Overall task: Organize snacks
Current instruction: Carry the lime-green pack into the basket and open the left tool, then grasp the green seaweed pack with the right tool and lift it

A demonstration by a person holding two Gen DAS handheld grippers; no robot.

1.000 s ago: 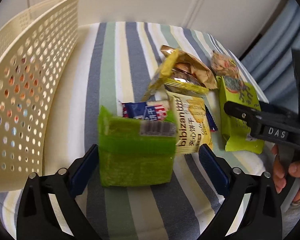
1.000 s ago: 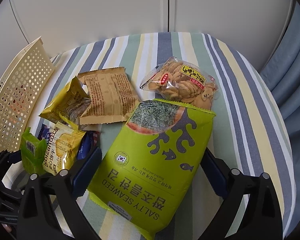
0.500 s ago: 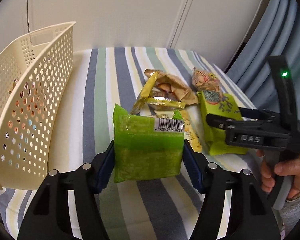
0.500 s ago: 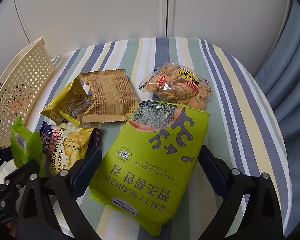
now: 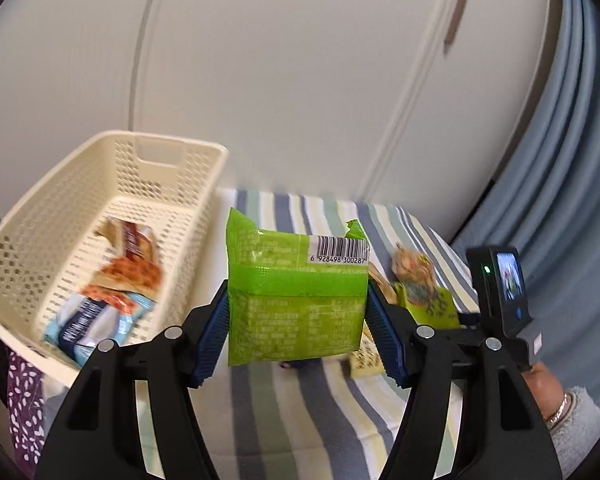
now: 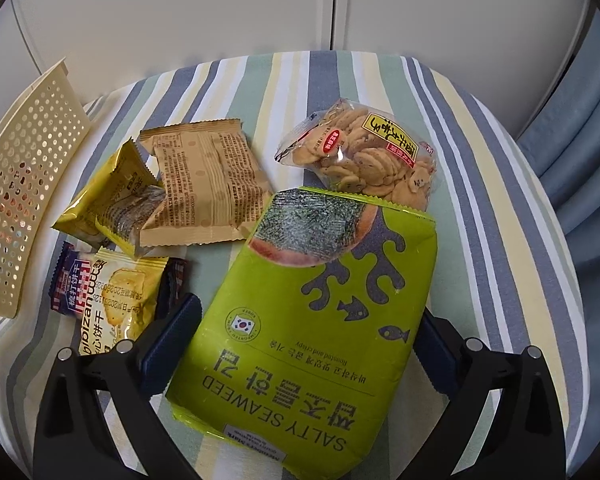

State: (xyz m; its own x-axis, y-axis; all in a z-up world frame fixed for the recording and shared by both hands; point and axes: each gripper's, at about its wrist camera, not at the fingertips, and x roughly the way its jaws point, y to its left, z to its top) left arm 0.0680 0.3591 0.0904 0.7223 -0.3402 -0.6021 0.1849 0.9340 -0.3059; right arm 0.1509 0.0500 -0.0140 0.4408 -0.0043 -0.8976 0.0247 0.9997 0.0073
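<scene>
My left gripper (image 5: 298, 320) is shut on a green snack packet (image 5: 296, 292) and holds it upright in the air, barcode at the top. It hangs just right of the cream perforated basket (image 5: 32, 248), which holds a few packets (image 5: 112, 292). In the right wrist view, my right gripper (image 6: 300, 336) stands open, a finger on each side of the green salty seaweed bag (image 6: 320, 304). That bag lies flat on the striped cloth (image 6: 500, 200).
Left of the seaweed bag lie a brown packet (image 6: 204, 188), yellow packets (image 6: 108, 200), a cracker packet (image 6: 116, 300) and a blue-red one (image 6: 70, 284). A clear biscuit bag (image 6: 364, 152) lies behind it. White cupboard doors stand behind, and a blue curtain (image 5: 572, 160) hangs to the right.
My left gripper shut on the green packet, lifted it off the cloth and swung left toward the basket. The right gripper has barely moved around the seaweed bag.
</scene>
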